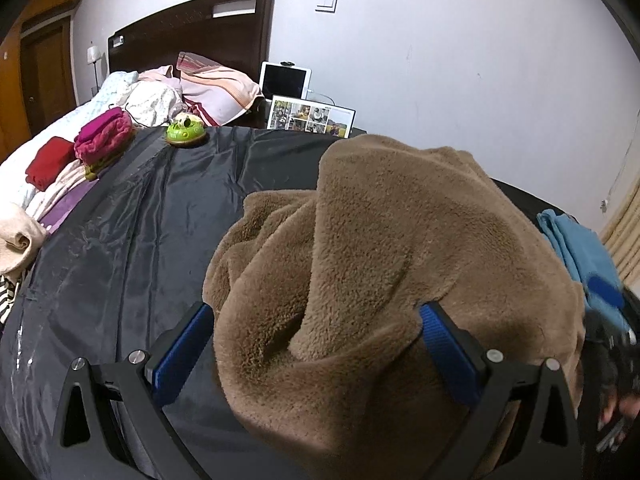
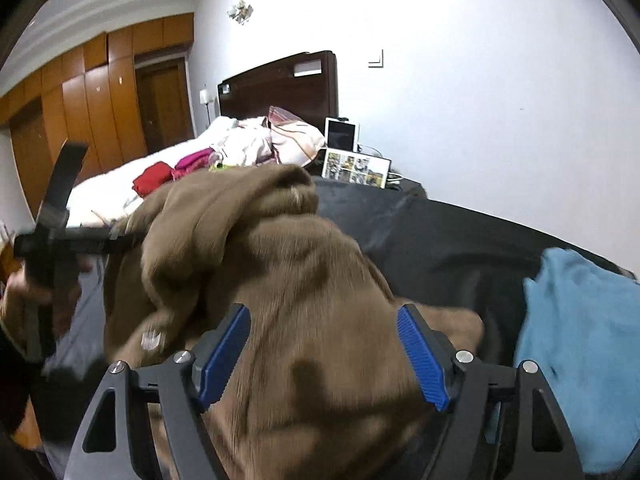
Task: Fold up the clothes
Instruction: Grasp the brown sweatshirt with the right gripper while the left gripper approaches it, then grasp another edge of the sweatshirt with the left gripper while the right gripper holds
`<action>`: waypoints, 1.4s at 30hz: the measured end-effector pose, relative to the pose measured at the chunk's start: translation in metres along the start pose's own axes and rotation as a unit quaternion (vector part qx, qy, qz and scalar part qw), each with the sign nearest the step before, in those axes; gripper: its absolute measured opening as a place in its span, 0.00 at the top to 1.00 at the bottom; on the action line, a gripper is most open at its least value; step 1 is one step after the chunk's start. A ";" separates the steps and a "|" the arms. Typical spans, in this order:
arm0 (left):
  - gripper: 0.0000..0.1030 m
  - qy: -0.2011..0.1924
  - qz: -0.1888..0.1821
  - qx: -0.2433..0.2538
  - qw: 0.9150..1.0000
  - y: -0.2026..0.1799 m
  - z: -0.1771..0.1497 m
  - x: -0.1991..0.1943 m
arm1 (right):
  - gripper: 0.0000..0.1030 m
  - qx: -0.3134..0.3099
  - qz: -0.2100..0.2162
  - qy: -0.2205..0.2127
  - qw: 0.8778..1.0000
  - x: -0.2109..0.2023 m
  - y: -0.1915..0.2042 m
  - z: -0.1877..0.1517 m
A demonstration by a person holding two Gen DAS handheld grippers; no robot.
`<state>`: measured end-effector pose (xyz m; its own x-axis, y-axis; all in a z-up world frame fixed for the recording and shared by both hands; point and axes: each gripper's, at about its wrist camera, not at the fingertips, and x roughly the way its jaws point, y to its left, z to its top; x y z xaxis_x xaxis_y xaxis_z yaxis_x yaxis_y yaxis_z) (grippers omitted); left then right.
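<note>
A brown fleece garment (image 1: 380,248) lies bunched in a heap on the black sheet (image 1: 140,220) that covers the bed. My left gripper (image 1: 316,308) stands wide open around the near part of the heap. Its right pad (image 1: 448,352) touches the fleece, and a strip of sheet shows beside the left pad. In the right wrist view, my right gripper (image 2: 324,312) is open just above the same fleece (image 2: 280,264), blurred. The left gripper (image 2: 60,236) shows there at the left, one finger reaching into the fleece. A hand and the right gripper (image 1: 612,360) blur at the left wrist view's right edge.
A blue garment (image 2: 580,320) lies on the sheet right of the fleece. Folded red (image 1: 48,162) and pink clothes (image 1: 104,132), a green toy (image 1: 186,132) and pillows (image 1: 216,84) sit far left. A tablet (image 1: 285,80) and photo frame (image 1: 312,116) stand by the wall.
</note>
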<state>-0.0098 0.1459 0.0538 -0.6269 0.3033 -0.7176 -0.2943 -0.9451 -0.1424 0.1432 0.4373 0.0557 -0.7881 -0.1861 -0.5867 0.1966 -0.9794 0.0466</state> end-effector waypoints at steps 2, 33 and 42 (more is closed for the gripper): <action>0.01 0.004 -0.003 -0.001 1.000 0.003 -0.001 0.003 | 0.25 -0.002 0.013 0.002 1.000 0.009 -0.006 0.010; 0.00 -0.029 -0.030 -0.026 0.999 0.022 0.009 -0.038 | 0.83 -0.006 0.044 -0.099 0.994 -0.044 -0.013 0.002; 0.00 -0.041 -0.011 0.002 0.999 0.012 0.034 -0.045 | 0.83 0.035 -0.003 -0.097 0.995 -0.106 -0.029 -0.051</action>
<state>-0.0096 0.1252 0.1082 -0.6768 0.3332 -0.6565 -0.3113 -0.9376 -0.1549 0.2507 0.4889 0.0748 -0.8883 -0.1862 -0.4198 0.1566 -0.9821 0.1043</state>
